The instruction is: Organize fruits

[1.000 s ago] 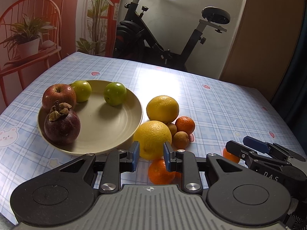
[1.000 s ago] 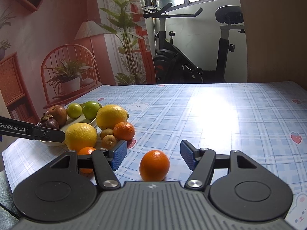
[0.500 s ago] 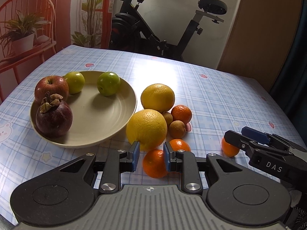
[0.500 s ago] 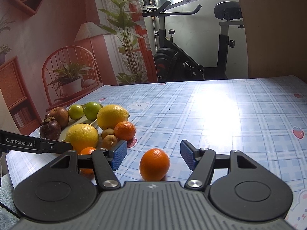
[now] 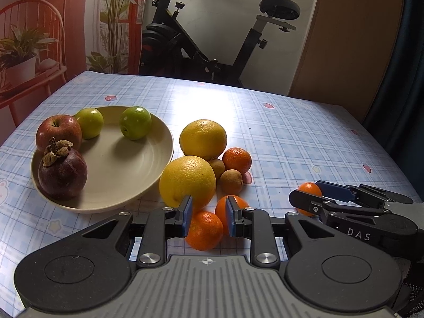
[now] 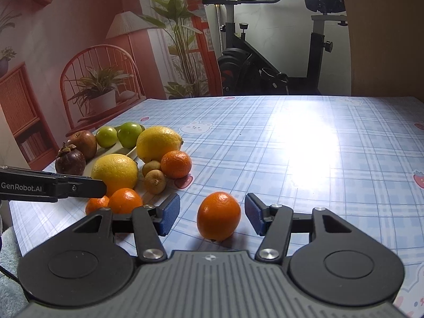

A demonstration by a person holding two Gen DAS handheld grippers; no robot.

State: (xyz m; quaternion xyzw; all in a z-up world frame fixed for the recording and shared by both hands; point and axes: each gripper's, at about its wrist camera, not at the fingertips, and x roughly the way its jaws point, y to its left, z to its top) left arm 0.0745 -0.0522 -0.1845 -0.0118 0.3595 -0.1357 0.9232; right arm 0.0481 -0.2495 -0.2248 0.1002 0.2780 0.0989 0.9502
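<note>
Right gripper (image 6: pixel 212 216) closing around, seemingly untouched, tangerine (image 6: pixel 218 220).

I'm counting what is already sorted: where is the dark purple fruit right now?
The dark purple fruit sits on the plate at its near left rim, just in front of the red apple.

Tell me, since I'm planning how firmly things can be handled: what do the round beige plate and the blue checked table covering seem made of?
The round beige plate looks like matte ceramic or melamine: smooth, even, only soft sheen. The blue checked table covering looks like glossy wipe-clean vinyl or oilcloth: window light glares off it.
</note>
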